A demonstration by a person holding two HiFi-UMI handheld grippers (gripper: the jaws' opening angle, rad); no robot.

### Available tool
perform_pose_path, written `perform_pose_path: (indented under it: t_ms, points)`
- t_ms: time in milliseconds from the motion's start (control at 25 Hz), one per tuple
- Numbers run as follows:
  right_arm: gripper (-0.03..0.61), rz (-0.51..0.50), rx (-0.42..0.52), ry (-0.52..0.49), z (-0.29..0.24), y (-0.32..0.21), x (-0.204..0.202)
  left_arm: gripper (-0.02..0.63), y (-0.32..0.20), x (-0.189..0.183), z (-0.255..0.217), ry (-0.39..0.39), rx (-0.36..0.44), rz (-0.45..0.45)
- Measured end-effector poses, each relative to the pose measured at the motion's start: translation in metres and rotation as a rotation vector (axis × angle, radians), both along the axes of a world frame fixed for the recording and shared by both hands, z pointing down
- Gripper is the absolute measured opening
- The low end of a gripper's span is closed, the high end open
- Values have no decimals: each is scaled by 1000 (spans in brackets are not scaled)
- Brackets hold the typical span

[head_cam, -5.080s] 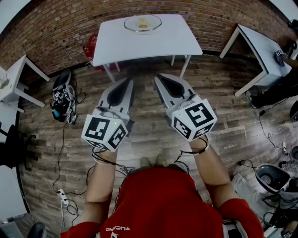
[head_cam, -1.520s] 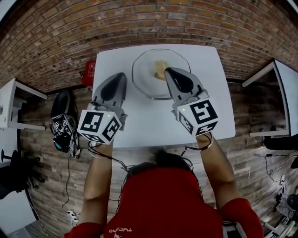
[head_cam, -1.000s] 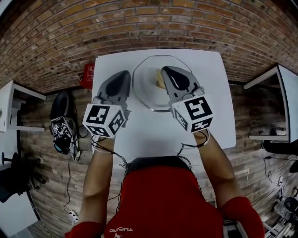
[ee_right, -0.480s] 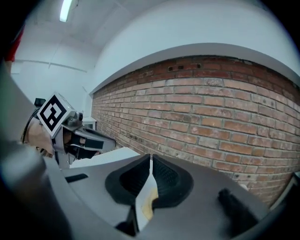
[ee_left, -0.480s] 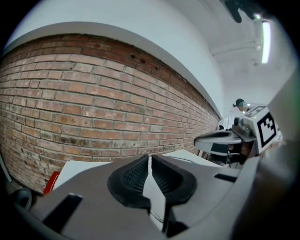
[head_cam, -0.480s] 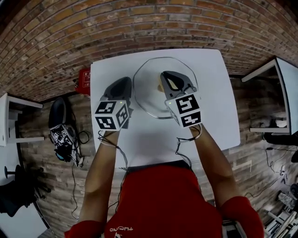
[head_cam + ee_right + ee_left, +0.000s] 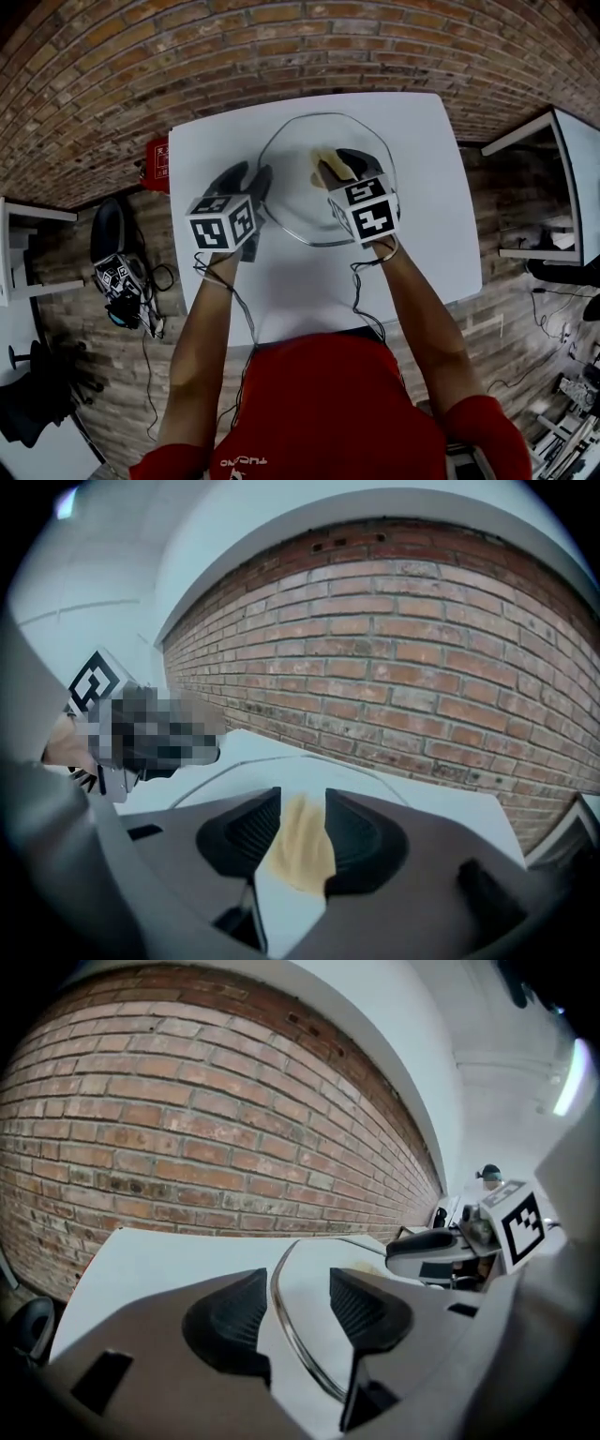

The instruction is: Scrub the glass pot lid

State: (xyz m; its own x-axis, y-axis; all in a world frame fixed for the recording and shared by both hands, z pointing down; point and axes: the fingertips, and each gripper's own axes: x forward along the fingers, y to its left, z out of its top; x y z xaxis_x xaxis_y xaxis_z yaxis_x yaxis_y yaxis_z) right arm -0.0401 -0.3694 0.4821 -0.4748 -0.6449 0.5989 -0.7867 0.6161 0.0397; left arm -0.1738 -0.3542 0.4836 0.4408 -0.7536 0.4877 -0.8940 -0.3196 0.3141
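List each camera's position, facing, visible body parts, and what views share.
Head view: on the person's head, looking steeply down at the white table and round glass pot lid; red shirt, forearms, left gripper and right gripper show.
Left gripper view: on the left gripper, facing the brick wall; its jaws, just opened, straddle the lid's rim.
Right gripper view: likewise on the right gripper; its jaws, just opened, flank the yellow sponge.
All share the lid.

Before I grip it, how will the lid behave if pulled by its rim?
Probably stiff and heavy: the lid is glass. Likely slippery: its smooth metal rim lies between the left gripper's jaws, which have just been opening.
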Motion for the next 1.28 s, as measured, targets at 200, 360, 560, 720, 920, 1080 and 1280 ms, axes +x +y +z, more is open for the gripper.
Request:
perform_pose_path:
  t_ms: [200, 360, 560, 720, 920, 1080, 1280]
  points:
    - [144, 32, -102, 43, 28, -4, 5, 216, -1, -6, 29, 34, -104, -27]
    - [144, 43, -152, 65, 42, -8, 7, 218, -1, -5, 45, 94, -176, -25]
    - [140, 41, -183, 101, 54, -5, 8, 218, 3, 0, 57, 137, -227, 10]
    - [84, 44, -183, 116, 58, -4, 8, 202, 4, 1, 59, 164, -239, 21]
    - [57, 39, -175, 114, 55, -3, 2, 158, 3, 5, 58, 185, -238, 32]
    - [53, 30, -155, 69, 33, -7, -12, 124, 2, 6, 57, 187, -234, 30]
    - [52, 49, -125, -15, 13, -37, -40, 117, 2, 6, 56, 197, -232, 11]
